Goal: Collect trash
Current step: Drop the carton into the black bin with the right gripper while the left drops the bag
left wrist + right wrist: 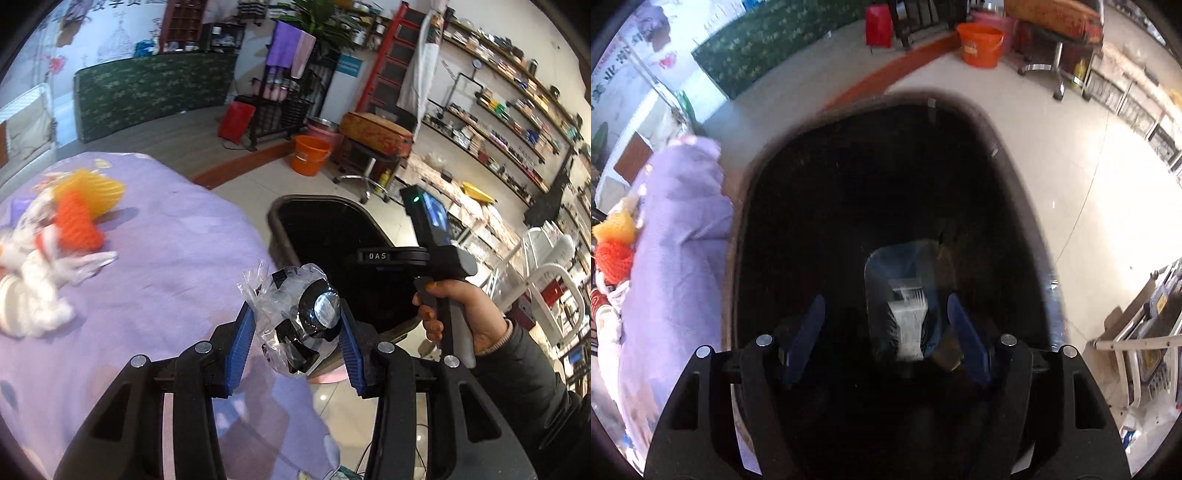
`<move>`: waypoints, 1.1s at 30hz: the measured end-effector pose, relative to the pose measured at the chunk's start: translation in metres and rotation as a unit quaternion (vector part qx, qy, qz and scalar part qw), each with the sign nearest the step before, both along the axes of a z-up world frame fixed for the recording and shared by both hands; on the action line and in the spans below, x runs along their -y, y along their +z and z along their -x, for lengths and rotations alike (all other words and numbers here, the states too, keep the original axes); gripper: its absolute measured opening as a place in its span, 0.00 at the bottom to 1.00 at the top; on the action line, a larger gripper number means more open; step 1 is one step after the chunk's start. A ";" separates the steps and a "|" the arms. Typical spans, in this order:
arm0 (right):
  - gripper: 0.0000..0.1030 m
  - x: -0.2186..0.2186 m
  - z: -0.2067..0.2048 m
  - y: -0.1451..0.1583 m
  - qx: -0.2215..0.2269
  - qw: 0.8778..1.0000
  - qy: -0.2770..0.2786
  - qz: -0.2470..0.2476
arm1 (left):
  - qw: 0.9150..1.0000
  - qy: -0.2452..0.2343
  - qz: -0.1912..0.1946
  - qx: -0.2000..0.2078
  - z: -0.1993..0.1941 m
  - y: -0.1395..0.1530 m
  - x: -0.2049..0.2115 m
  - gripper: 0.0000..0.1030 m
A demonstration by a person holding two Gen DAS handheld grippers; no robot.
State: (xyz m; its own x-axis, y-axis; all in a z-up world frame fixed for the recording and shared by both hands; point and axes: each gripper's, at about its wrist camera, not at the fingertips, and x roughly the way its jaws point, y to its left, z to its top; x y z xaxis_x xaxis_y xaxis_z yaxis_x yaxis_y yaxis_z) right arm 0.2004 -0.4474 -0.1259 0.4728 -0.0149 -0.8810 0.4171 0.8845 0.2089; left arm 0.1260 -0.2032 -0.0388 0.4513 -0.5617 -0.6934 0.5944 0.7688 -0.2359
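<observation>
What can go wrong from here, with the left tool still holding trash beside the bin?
1. The crinkled clear plastic wrapper with black pieces sits loosely between the left tool pads over the purple tablecloth edge, short of the black-lined trash bin; opening now could drop it on the floor.
2. The right tool hangs open inside the bin opening, so both tools may collide there.

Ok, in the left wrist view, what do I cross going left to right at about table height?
White crumpled trash → orange foam net → clear plastic wrapper gripped in the left claw → black trash bin → hand holding the right claw's handle.
</observation>
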 end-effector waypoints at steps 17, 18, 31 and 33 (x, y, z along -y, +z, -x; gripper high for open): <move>0.79 0.015 0.120 0.056 0.104 0.986 -0.107 0.071 | 0.994 -0.100 -0.038 -0.019 -0.019 -0.018 0.110 0.42; 0.79 0.018 0.125 0.055 0.104 0.986 -0.113 0.069 | 0.994 -0.101 -0.040 -0.023 -0.019 -0.021 0.113 0.42; 0.79 0.038 0.151 0.043 0.090 0.982 -0.160 0.049 | 0.991 -0.115 -0.054 -0.052 -0.015 -0.038 0.134 0.63; 0.79 0.036 0.154 0.044 0.093 0.981 -0.163 0.051 | 0.990 -0.121 -0.049 -0.049 -0.013 -0.037 0.135 0.75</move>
